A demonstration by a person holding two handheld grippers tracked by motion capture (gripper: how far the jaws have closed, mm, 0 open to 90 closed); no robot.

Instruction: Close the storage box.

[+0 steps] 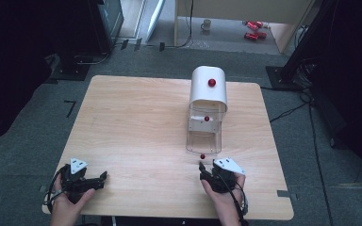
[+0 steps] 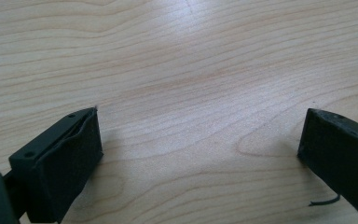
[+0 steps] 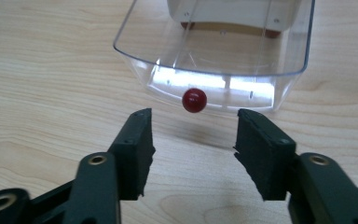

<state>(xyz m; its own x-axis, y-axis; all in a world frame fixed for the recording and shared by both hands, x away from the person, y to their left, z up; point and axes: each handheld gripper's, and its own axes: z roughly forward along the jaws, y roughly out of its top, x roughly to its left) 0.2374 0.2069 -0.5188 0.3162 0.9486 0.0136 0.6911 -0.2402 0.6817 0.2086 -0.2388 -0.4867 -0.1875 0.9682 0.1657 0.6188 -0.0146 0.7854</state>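
Tongs (image 3: 193,135) in the right hand are standing apart just in front of the clear drawer (image 3: 214,60), facing its red knob (image 3: 194,100) without touching it. Behind the drawer, the white cabinet (image 1: 208,89) is sitting on the table (image 1: 132,127). Well left of the drawer, left tongs (image 2: 200,140) are gaping wide over bare wood.

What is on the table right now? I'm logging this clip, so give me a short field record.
table: light wood
box: white domed lid, red knob
drawer: clear, pulled out toward the person
drawer knob: red, ahead of the right gripper's open jaws
left gripper: open, over bare wood
right gripper: open, facing the drawer
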